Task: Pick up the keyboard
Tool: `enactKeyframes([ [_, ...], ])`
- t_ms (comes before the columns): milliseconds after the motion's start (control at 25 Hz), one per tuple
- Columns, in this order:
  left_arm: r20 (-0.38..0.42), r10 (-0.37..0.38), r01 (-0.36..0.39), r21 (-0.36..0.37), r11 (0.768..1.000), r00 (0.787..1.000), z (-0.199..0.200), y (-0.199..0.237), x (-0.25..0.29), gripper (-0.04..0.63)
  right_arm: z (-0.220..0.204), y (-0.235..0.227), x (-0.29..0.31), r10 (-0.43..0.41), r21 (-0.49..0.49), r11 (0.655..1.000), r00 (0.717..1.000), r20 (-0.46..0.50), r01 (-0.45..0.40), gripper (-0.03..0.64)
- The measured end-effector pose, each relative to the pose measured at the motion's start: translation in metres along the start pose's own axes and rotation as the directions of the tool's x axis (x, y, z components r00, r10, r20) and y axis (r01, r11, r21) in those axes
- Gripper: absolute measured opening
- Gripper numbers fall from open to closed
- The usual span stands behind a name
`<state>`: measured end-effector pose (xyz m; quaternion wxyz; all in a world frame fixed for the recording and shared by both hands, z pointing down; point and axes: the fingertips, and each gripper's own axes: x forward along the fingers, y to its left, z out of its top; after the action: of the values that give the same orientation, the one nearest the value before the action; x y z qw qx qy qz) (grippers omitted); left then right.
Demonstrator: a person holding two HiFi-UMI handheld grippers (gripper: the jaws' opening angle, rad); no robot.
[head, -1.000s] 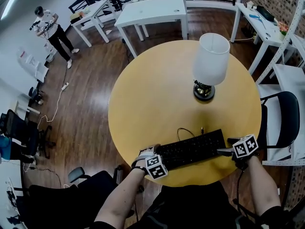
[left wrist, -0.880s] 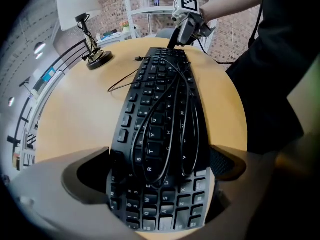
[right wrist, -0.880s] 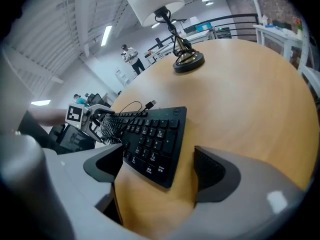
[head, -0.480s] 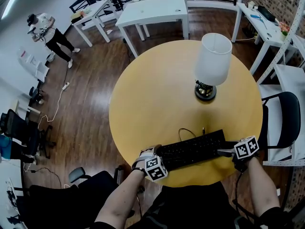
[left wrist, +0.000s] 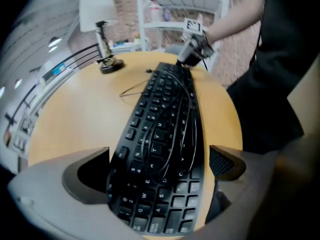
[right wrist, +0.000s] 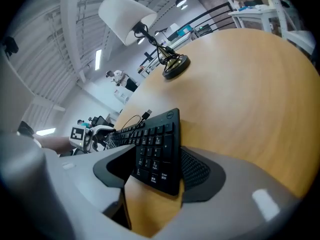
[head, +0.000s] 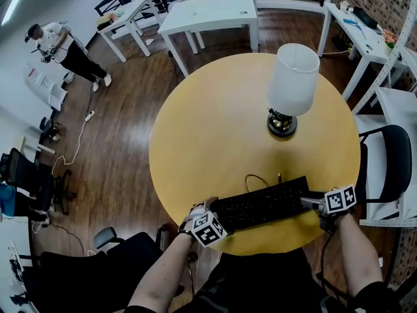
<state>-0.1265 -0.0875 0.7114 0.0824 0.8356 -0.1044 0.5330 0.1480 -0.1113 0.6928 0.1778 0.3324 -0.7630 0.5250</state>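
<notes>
A black keyboard (head: 260, 204) lies across the near edge of the round yellow table (head: 208, 129), its cable (left wrist: 170, 129) draped over the keys. My left gripper (head: 210, 212) straddles the keyboard's left end. In the left gripper view its jaws (left wrist: 157, 169) stand open, with a strip of table showing between the keyboard (left wrist: 160, 149) and the right-hand pad (left wrist: 225, 161). My right gripper (head: 313, 203) is at the keyboard's right end. Its jaws have just been closing, and in the right gripper view both pads (right wrist: 195, 169) sit against the keyboard (right wrist: 157, 144).
A lamp with a white shade (head: 292, 83) stands on the table beyond the keyboard. A black chair (head: 384, 162) is at the table's right and an office chair (head: 111, 240) at the lower left. White tables (head: 208, 15) stand farther back, and a person (head: 62, 47) is at the far left.
The marker cube on my left gripper has rolled a little. The keyboard and both hands stay in place. The person in the background has walked further left.
</notes>
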Motion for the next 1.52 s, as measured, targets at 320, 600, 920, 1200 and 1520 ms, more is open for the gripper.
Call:
enactKeyframes([
  [320,0.353,0.089,0.191,-0.683,0.705,0.931,-0.045,0.048,-0.077,0.519,0.011,0.000,-0.002,0.047,-0.021,0.999,0.998,-0.046,-0.048,0.302],
  [600,0.293,0.086,0.221,-0.856,0.467,0.952,-0.089,0.044,-0.041,0.330,0.020,-0.003,0.008,0.058,-0.032,0.998,0.993,-0.099,-0.061,0.302],
  [920,0.235,0.025,0.195,-0.856,0.478,0.972,-0.097,0.046,-0.041,0.146,0.024,-0.002,0.012,0.075,-0.047,0.995,0.985,-0.156,-0.084,0.261],
  [1200,0.296,0.047,0.247,-0.867,0.433,0.954,-0.094,0.044,-0.034,0.133,0.025,-0.009,0.017,0.095,-0.042,0.994,0.986,-0.140,-0.102,0.259],
  [1520,0.375,0.017,0.342,-0.862,0.374,0.927,-0.095,0.040,-0.040,0.139,0.022,-0.010,0.012,0.153,0.033,0.988,0.979,-0.135,-0.150,0.184],
])
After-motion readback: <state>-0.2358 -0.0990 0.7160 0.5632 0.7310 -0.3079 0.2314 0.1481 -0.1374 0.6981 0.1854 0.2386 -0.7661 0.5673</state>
